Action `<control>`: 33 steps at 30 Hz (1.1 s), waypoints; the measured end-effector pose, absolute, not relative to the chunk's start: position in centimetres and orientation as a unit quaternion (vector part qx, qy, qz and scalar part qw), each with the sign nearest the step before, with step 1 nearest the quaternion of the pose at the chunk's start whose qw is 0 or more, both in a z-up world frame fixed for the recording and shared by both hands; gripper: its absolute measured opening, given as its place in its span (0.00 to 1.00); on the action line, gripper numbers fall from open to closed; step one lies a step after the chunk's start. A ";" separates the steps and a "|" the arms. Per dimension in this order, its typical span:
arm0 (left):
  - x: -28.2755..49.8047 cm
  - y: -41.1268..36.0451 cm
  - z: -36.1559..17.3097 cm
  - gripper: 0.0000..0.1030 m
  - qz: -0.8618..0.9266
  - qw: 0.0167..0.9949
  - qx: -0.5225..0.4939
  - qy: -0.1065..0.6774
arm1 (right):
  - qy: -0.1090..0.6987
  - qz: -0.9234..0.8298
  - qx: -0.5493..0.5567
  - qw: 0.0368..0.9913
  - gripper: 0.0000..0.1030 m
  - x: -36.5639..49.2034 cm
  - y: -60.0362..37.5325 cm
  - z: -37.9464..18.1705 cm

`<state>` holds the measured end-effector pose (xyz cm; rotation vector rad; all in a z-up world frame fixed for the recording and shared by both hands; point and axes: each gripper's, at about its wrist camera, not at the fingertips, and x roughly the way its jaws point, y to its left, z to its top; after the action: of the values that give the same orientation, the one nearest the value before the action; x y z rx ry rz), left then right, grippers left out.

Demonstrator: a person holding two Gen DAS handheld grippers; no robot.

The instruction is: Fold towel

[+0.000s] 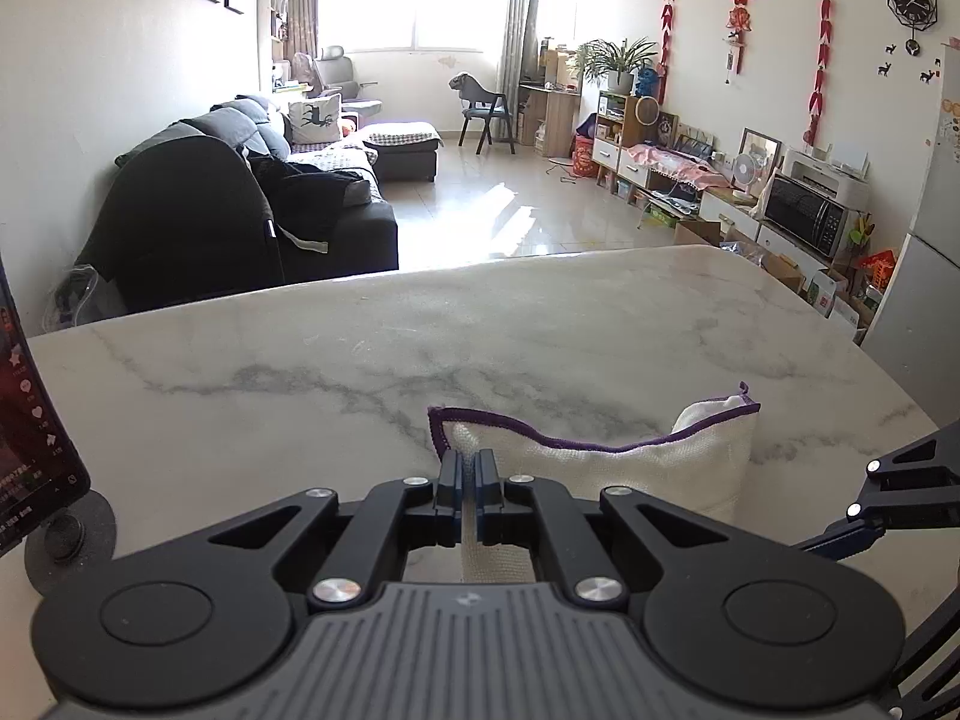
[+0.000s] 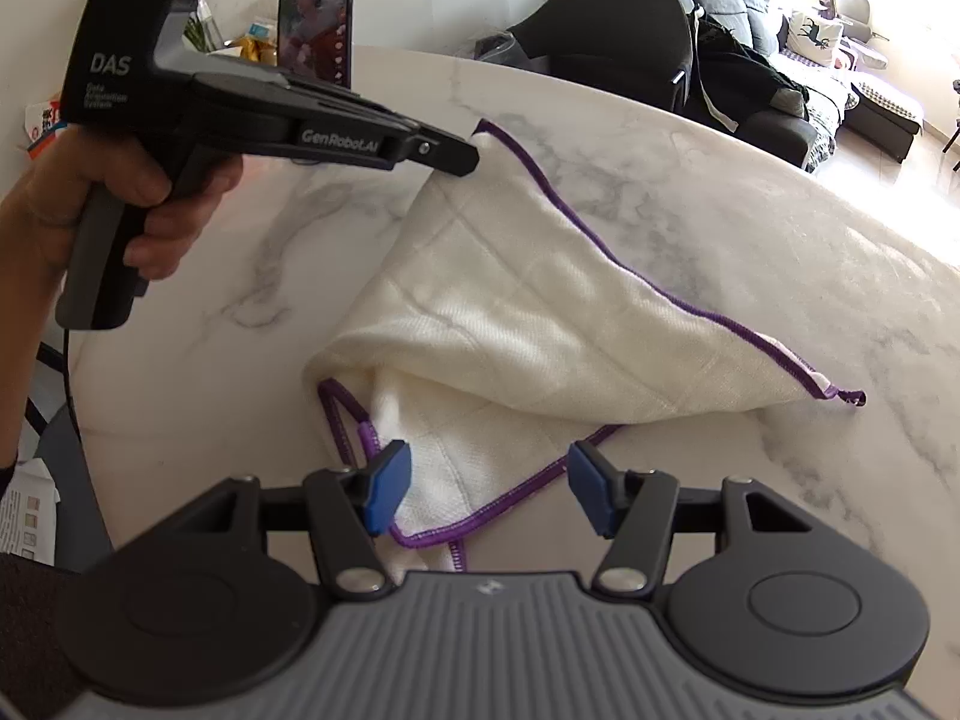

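Right gripper [image 2: 489, 489]: jaws standing wide, straddling the near purple hem at 6 o'clock.
White purple-edged towel [image 2: 540, 324]: lying half doubled on the marble table [image 2: 780, 210].
Left gripper [image 2: 462, 159]: pinching a raised corner at 11 o'clock.
Advice: keep that corner taut, matching hems.

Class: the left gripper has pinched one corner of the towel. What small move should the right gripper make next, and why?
Probably close the right gripper on the towel corner lying between its open fingers. The left gripper already lifts one corner, so both are needed to fold evenly.
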<state>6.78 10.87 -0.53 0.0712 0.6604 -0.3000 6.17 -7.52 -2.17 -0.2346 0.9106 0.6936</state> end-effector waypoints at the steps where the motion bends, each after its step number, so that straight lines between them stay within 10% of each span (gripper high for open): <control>1: 6.7 11.0 -0.5 0.03 -0.143 0.935 0.033 0.322 | 0.430 0.328 -0.111 0.834 0.60 6.2 -7.5 -2.2; 33: 5.4 11.5 0.2 0.03 -0.087 0.946 0.026 0.311 | 0.443 0.293 -0.110 0.840 0.52 10.7 -9.1 -4.8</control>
<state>5.45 11.48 0.15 0.0529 0.6339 -0.1782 10.65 -9.10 -4.84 -0.2317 0.9360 0.6198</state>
